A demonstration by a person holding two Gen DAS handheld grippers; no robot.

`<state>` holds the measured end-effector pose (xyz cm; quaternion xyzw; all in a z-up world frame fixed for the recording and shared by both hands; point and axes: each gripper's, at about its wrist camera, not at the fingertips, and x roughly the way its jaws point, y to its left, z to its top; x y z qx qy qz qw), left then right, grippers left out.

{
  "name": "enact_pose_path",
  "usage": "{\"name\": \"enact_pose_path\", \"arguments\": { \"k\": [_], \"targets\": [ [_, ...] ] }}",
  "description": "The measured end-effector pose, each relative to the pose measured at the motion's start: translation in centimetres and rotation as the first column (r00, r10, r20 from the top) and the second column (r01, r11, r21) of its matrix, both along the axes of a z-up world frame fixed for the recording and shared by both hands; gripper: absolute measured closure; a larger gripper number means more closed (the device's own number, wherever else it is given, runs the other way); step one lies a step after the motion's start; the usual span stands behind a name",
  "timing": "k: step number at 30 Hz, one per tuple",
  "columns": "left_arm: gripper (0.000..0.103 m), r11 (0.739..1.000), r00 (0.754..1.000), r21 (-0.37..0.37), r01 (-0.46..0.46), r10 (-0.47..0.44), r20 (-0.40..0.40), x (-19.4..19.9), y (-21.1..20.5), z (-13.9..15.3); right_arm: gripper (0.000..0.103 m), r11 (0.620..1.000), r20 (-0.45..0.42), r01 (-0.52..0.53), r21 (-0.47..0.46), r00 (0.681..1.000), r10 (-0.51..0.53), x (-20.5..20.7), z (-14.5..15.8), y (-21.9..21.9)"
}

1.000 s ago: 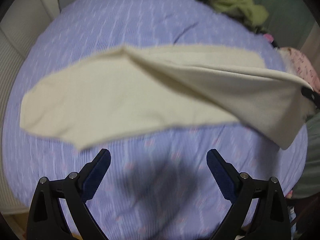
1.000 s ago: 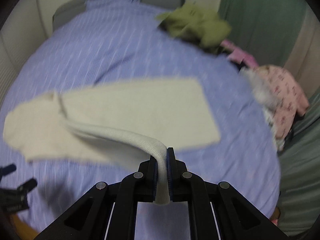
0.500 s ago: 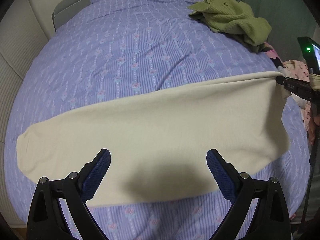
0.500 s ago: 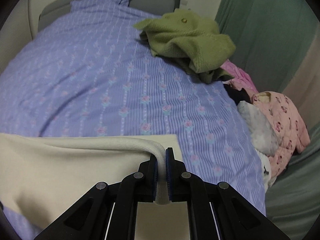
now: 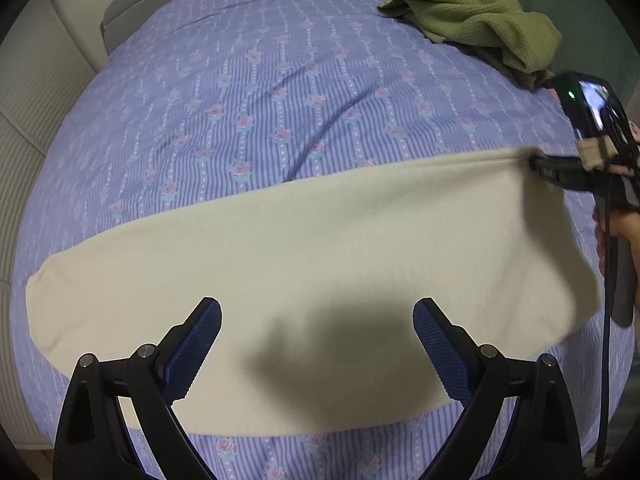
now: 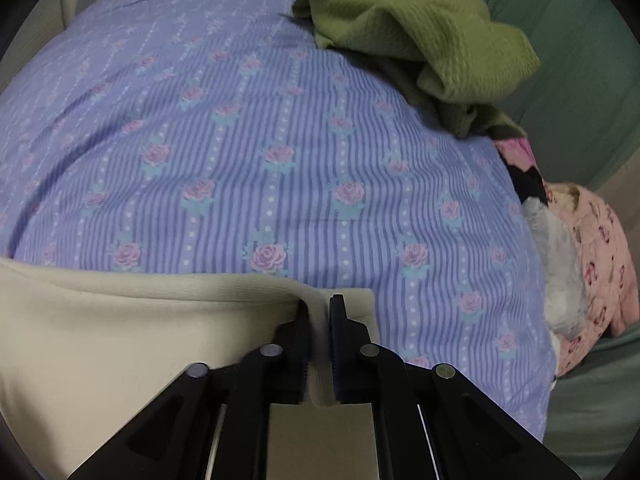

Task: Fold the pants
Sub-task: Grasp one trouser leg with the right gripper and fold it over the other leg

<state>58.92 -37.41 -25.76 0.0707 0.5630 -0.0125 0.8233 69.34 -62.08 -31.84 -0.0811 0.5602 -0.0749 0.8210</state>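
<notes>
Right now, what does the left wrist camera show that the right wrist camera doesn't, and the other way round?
Only the left wrist view shows the left hand-held gripper open above the cream fabric pants, almost their whole spread. Only the right wrist view shows a pink patterned garment at the bed's edge. Both show the right hand-held gripper with the pants' edge between its fingers, the purple floral bedsheet and the crumpled green knitted garment.

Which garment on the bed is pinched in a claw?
The cream pants, held in the right claw; the green garment and pink garment lie untouched.
</notes>
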Motion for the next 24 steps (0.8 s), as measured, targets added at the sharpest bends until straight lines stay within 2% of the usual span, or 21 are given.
{"name": "enact_pose_path", "arguments": {
  "k": [1,3,4,6,8,11,13,17,22,24],
  "targets": [
    [0.005,1.000,1.000,-0.001,-0.007,0.007,0.001,0.3,0.0,0.1,0.085,1.000,-0.006,0.016,-0.002,1.000,-0.016,0.0,-0.1,-0.3],
    [0.005,1.000,1.000,-0.005,-0.017,0.017,0.007,0.5,0.0,0.5,0.049,0.997,0.011,0.068,-0.030,0.998,-0.067,-0.3,0.3,-1.5],
    [0.005,1.000,1.000,-0.006,-0.018,0.018,0.013,0.6,-0.1,0.8,0.045,0.994,0.026,0.091,-0.060,0.996,-0.090,-0.5,0.8,-2.2],
    [0.005,1.000,1.000,-0.013,-0.015,0.015,0.024,0.6,-0.4,1.3,0.045,0.988,0.050,0.128,-0.081,0.991,-0.125,-1.3,2.1,-3.8],
    [0.005,1.000,0.999,-0.025,-0.001,0.002,0.037,0.3,-1.0,2.0,0.045,0.989,0.065,0.145,-0.019,0.988,-0.143,-2.3,3.5,-5.2],
    [0.005,0.999,0.998,-0.041,0.028,-0.026,0.049,-0.7,-1.9,2.6,0.045,0.984,0.095,0.160,0.074,0.981,-0.166,-5.8,5.6,-6.9],
    [0.005,0.997,0.997,-0.046,0.059,-0.057,0.054,-1.7,-2.6,2.7,0.045,0.974,0.098,0.147,0.170,0.981,-0.165,-9.1,6.4,-7.6],
    [0.005,0.994,0.994,-0.033,0.101,-0.100,0.042,-3.5,-3.6,2.0,0.045,0.958,0.044,0.136,0.253,0.987,-0.152,-14.9,5.5,-7.9],
    [0.005,0.994,0.995,-0.049,0.098,-0.098,-0.014,-4.9,-4.3,0.6,0.045,0.933,-0.031,0.179,0.312,0.983,-0.178,-19.1,2.7,-7.9],
    [0.005,0.994,0.995,-0.050,0.095,-0.096,-0.023,-5.2,-4.5,0.4,0.052,0.915,-0.075,0.216,0.340,0.976,-0.203,-19.8,1.0,-8.3]
  ]
}}
